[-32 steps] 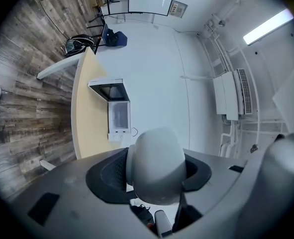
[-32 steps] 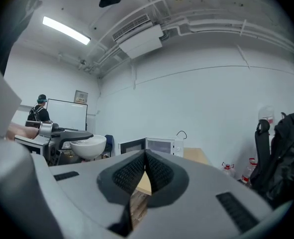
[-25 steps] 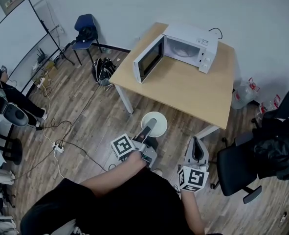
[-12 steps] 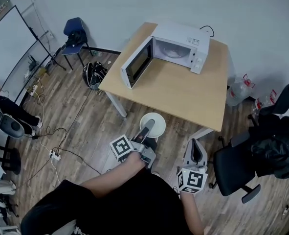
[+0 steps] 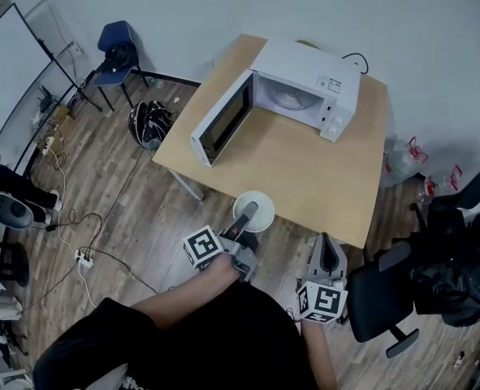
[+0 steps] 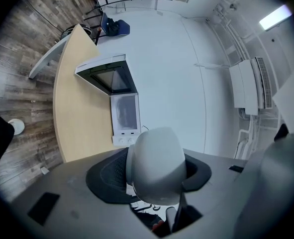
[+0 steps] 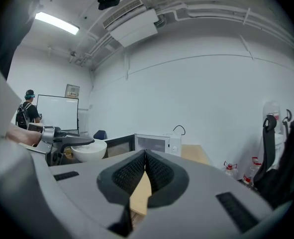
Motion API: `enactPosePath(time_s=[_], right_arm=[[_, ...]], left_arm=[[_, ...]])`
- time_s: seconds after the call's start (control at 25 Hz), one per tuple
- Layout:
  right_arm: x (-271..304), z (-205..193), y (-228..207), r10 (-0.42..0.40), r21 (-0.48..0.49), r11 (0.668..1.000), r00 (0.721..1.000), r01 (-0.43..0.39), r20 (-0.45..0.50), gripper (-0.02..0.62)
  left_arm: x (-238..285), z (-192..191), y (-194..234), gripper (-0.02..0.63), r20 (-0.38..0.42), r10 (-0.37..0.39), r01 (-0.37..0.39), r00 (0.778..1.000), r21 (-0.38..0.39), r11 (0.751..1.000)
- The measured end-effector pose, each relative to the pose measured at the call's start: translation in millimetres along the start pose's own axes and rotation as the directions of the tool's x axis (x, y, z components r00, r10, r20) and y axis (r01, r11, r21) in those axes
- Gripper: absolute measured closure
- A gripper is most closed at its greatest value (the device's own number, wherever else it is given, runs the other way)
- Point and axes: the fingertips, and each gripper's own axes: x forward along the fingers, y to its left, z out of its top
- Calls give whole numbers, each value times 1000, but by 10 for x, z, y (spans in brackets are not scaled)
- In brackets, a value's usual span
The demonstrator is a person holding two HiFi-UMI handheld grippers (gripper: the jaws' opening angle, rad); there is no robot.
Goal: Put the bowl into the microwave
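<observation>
So the white bowl (image 5: 264, 205) is picked up but not delivered. The left gripper (image 5: 248, 212) has its jaws clamped on the bowl's rim, one pad inside and one outside, and holds it in the lower middle of the head view, right about at the near edge of the wooden table (image 5: 304, 173). The microwave (image 5: 309, 84) sits at the table's far end, upper middle of the frame, well apart from the bowl. Its door (image 5: 221, 120) is swung wide open, so that part is done. The right gripper (image 5: 327, 254) is lower right, jaws pressed together with nothing in them. What's left, by the look of it: carry the bowl across, set it inside, let go.
</observation>
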Motion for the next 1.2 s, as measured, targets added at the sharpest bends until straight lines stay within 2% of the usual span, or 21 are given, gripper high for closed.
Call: enactPosePath(time_s=[0.2,0.44,0.56,0.68,0.76,1.0,1.2], right_arm=[[616,97,-130,-4,7,1000,999,4,-36,535],[1375,192,-139,9,-15,1000,996,-10,-86,535],[1696,175,-116,16,-27,999,992,-20,-124,535],[1984,176,-78,21,-31,999,989,-26,-147,535],[2166,193,-57,23,-38,999,988,-29,-153,535],[2483,195,0,5,-33,999,986,-11,-166,535],[2558,90,90,29,-31,999,977,-36,-209,535]], left_arm=[[562,356,206,380,-17,42,-42,999,6,999],[1314,744,270,380,-55,20,-20,998,-3,1000],[1574,918,377,380,-63,47,-48,997,-14,999],[1811,1066,430,380,-74,38,-41,997,-41,998],[1949,1178,536,382,-86,68,-70,994,-29,997],[2351,1391,769,380,-104,62,-63,993,-3,998],[2590,1436,963,380,-113,77,-79,991,-11,997]])
